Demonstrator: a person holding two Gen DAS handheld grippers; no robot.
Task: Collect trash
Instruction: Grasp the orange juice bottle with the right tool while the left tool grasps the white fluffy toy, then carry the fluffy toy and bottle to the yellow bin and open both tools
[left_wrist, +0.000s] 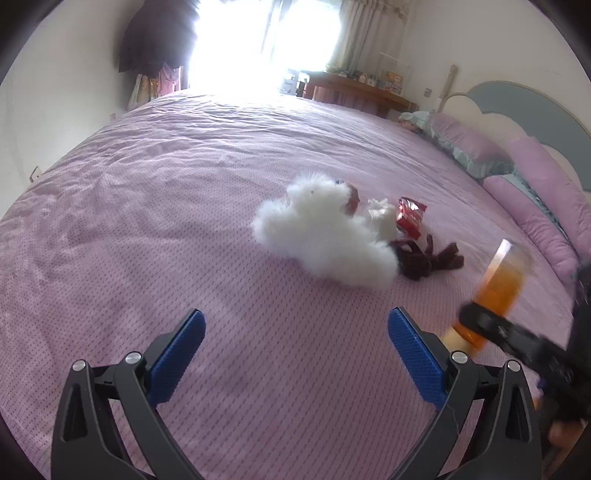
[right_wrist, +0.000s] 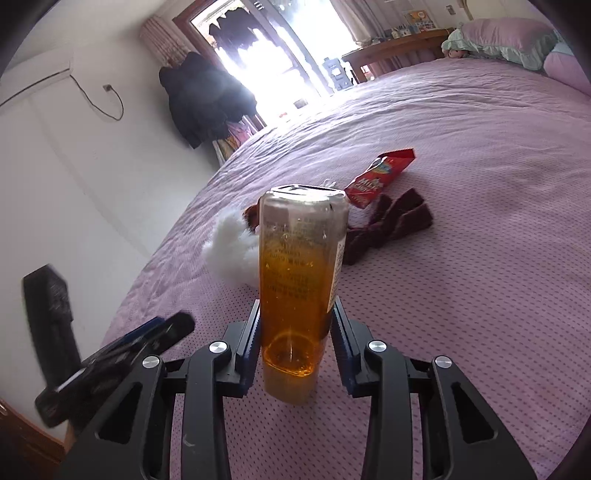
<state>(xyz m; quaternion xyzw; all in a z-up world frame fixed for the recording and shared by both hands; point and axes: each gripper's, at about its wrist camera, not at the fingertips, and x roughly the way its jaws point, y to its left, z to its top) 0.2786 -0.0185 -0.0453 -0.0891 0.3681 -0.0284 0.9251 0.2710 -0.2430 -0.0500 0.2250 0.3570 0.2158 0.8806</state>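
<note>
From the left wrist, the left gripper (left_wrist: 295, 332) hangs spread and empty over the bed (left_wrist: 147, 221), one white plush toy (left_wrist: 325, 236) ahead, while the right wrist alone shows the right gripper (right_wrist: 295, 317) with both fingers clamped on one amber bottle (right_wrist: 299, 266), one red wrapper (right_wrist: 380, 177) beyond.

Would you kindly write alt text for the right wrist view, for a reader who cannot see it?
The right gripper clamps a clear bottle of amber liquid between its jaws above a purple bedspread. Behind it lie a white fluffy toy, dark red socks and a red snack packet. The left gripper blurs in at lower left.
</note>
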